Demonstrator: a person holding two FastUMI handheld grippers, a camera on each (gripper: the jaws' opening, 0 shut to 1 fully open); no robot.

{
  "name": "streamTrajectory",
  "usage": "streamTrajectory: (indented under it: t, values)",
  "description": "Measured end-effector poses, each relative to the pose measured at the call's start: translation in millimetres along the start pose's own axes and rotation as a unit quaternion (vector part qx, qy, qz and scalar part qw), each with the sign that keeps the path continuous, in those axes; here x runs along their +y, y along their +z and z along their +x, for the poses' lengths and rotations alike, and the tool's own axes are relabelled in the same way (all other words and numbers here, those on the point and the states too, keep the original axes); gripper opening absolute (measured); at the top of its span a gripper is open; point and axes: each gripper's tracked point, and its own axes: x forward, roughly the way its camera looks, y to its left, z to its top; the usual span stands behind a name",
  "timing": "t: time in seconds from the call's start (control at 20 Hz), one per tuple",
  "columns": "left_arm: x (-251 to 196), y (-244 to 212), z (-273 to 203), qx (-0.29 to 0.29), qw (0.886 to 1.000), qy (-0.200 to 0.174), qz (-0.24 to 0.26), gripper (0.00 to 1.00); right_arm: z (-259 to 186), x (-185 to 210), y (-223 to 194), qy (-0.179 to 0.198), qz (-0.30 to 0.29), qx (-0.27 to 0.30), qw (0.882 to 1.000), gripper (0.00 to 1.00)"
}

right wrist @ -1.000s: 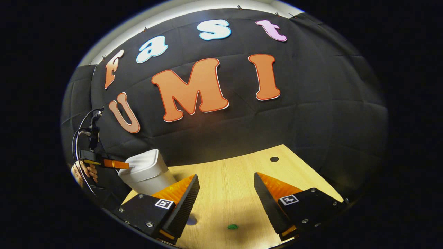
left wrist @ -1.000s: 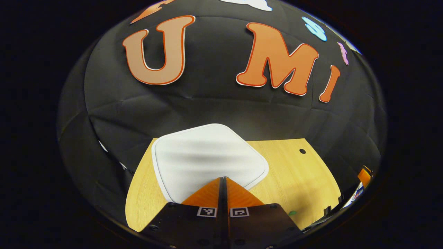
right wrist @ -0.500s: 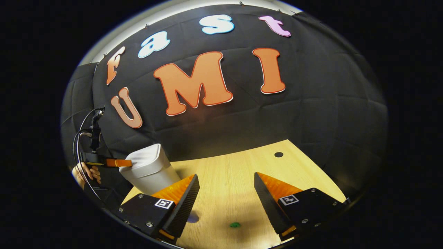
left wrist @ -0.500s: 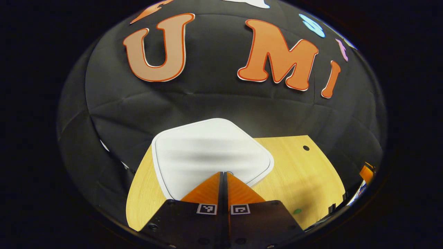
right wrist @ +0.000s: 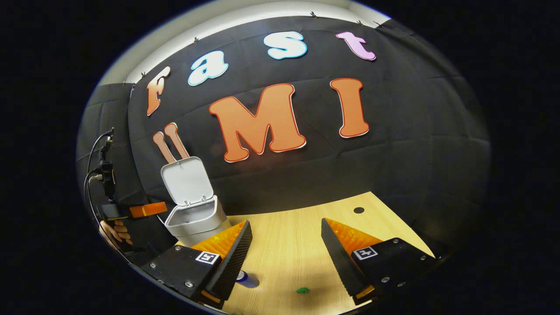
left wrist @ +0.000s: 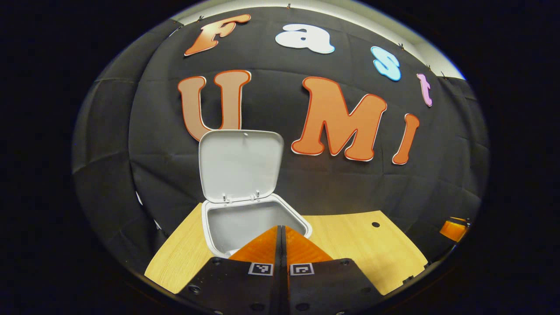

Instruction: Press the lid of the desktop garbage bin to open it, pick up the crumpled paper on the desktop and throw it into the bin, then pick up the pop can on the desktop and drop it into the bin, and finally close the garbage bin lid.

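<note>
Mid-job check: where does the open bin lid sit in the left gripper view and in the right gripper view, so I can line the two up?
Left gripper view: the lid stands upright at centre left, hinged above the bin, just beyond the shut left hand-held gripper.
Right gripper view: the lid stands far left, above the bin.
Shared landmark: the dark round hole in the table.

Black cloth wall [right wrist: 393,144], wooden table [right wrist: 288,245] (one dark hole), perhaps pale ceiling above
</note>
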Motion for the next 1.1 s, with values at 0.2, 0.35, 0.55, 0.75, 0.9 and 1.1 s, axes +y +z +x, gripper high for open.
streamTrajectory:
  t: [0.2,0.35,0.55,0.75,0.9,1.1]
  values:
    - [-1,-1,-19,-0.034,0.999,0.001,0.013,0.0,-3,1,-7,-0.003,-0.009,0.011,1.0,0.95]
    - [-1,-4,-27,-0.038,0.999,-0.003,0.0,0.0,-4,-1,-7,-0.006,0.003,0.005,1.0,0.95]
    - [9,-11,-33,-0.037,0.999,0.017,0.001,0.0,-4,-1,-7,-0.005,0.026,0.002,1.0,0.95]
    - [7,-7,-41,-0.059,0.998,0.02,0.015,0.0,-5,-3,-10,-0.008,0.023,0.006,1.0,0.95]
    - [4,0,-47,-0.076,0.997,0.024,0.022,0.13,-7,-3,-9,-0.007,0.02,0.003,1.0,0.95]
    - [-4,14,-56,-0.112,0.993,0.037,0.026,0.68,-6,-4,-12,-0.01,0.009,0.008,1.0,0.95]
